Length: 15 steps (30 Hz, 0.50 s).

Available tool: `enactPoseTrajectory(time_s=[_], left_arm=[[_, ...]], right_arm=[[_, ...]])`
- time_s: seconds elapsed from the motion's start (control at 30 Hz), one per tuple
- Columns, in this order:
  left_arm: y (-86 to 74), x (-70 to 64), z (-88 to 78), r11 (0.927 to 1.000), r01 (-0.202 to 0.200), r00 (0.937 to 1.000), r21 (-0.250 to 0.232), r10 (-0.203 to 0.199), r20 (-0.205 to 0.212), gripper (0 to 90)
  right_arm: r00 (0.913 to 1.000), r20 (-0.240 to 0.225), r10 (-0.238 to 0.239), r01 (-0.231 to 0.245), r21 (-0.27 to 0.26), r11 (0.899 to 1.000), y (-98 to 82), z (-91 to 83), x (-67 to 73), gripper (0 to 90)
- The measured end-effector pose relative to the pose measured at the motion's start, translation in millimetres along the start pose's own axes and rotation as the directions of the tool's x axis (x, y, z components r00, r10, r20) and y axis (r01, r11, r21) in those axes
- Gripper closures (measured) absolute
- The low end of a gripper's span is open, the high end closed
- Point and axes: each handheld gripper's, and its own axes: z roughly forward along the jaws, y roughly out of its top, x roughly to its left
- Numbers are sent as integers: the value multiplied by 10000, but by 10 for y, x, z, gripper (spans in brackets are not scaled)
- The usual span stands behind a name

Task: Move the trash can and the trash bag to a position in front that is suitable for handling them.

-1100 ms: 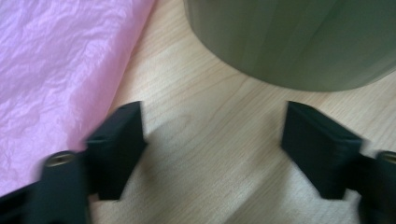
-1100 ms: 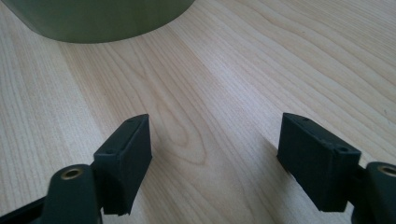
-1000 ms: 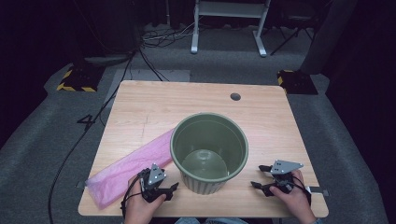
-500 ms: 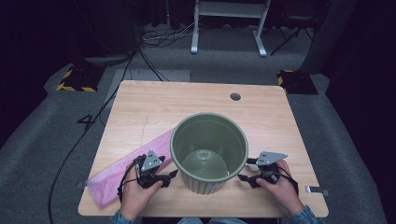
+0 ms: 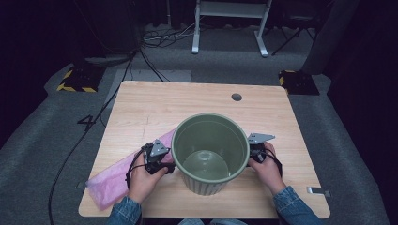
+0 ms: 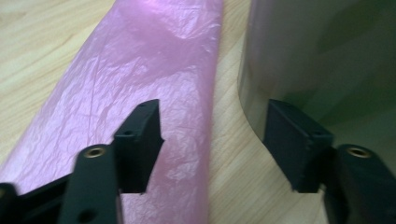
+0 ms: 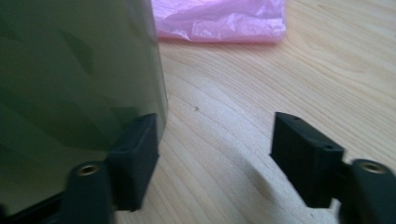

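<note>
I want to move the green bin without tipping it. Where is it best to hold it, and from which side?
Probably the green bin is best pressed on its outer wall from its two opposite sides, one hand-held gripper each: left, right. It stands upright, round and wide, too broad for one pair of jaws.

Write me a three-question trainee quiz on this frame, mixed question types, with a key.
1. True or false: the green bin lies on its side.
2. What lies flat on the table beside the left gripper? A) pink plastic bag B) towel C) lid
3. Which side of the bin is the right gripper at in the high view?

Key: 1. False, it stands upright. 2. A, the pink plastic bag. 3. Its right side; both grippers' jaws stand open, having just been closing, nothing clamped.
</note>
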Motion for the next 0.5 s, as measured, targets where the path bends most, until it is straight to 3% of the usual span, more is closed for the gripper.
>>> enactPoseTrajectory(time_s=[0.1,0.27,0.3,0.37,0.43,0.5], left_arm=[[-8,-24,-16,10000,-54,9999,61,53,121,396],[-49,-208,-54,9985,-506,9980,195,498,382,412],[-77,-286,-63,9973,-697,9949,210,680,751,400],[-108,-311,-75,9983,-576,9944,74,567,890,290],[-130,-284,-100,9975,-688,9959,151,678,595,287],[-155,-212,-115,9980,-586,9981,225,581,224,268]], right_arm=[[9997,133,-187,185,89,9998,-2,-26,39,356],[9979,-100,-646,650,446,9969,-70,-178,240,370],[9972,-306,-683,697,471,9965,-99,-208,275,347],[9962,-642,-593,621,429,9971,-169,-251,340,270],[9943,-836,-661,705,514,9962,-219,-295,382,266],[9940,-623,-904,940,573,9939,-229,-342,381,258]])
